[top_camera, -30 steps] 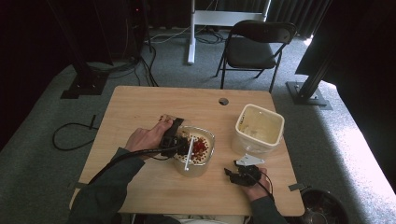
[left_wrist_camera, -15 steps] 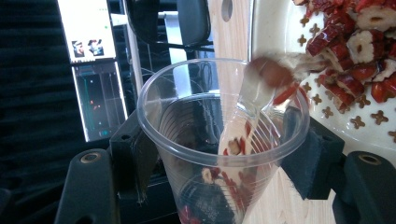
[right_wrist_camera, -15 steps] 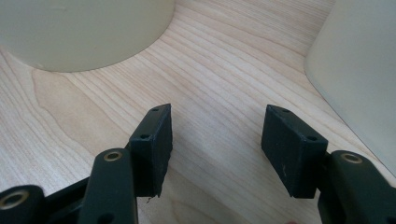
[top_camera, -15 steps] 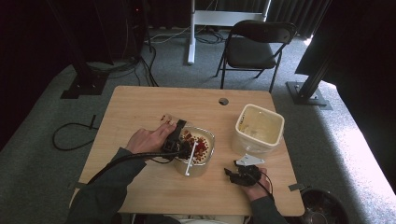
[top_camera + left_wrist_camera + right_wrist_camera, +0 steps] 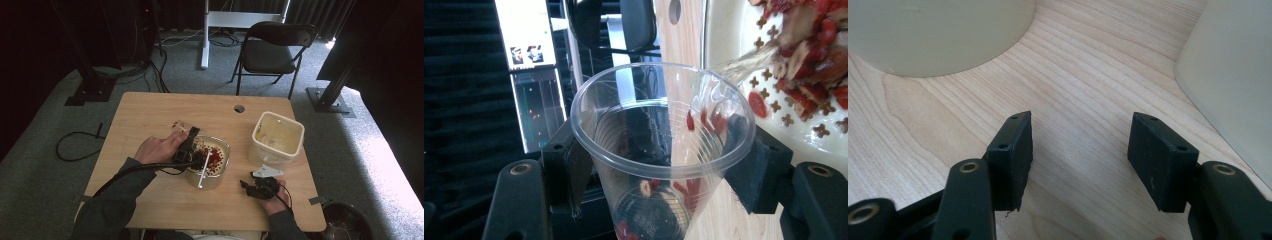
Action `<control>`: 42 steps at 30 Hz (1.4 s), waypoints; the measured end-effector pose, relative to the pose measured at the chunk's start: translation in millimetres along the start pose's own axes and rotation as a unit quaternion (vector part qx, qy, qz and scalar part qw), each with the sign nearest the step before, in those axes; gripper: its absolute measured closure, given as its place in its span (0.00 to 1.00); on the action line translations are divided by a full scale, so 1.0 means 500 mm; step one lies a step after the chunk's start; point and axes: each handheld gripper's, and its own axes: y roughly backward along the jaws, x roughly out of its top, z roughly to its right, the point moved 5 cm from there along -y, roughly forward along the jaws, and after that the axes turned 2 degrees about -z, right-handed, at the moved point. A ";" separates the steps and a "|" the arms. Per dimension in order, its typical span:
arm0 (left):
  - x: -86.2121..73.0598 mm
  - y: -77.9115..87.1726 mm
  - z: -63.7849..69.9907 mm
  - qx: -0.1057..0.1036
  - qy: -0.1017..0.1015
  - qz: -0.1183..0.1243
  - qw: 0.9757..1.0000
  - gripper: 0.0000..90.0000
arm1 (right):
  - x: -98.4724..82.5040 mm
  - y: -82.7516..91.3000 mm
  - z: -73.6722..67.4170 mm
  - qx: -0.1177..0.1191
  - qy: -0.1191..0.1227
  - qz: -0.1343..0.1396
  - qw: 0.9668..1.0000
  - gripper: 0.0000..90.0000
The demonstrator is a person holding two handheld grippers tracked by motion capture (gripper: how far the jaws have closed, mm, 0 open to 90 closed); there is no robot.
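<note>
Clear plastic cup (image 5: 659, 150), clamped in the left gripper (image 5: 664, 165), is tipping berries into the strainer bowl (image 5: 222, 150), risking spills, while the right gripper (image 5: 1080, 160) is resting apart, empty.

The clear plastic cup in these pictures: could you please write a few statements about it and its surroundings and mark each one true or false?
1. The left gripper is shut on the clear plastic cup. True.
2. The cup stands upright on the table. False: it is tipped over the bowl, with liquid running out.
3. The right gripper holds a spoon. False: its fingers are apart with only bare wood between them.
4. The square tub sits right of the bowl. True.
</note>
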 end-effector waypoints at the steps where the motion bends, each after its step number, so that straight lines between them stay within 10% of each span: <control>1: 0.002 0.002 0.000 0.001 -0.004 0.002 1.000 0.39 | 0.000 0.000 0.000 0.000 0.000 0.000 1.000 0.47; 42: -0.020 -0.007 -0.011 -0.002 0.038 -0.012 0.999 0.39 | 0.001 -0.001 -0.002 0.001 0.002 0.001 1.000 0.48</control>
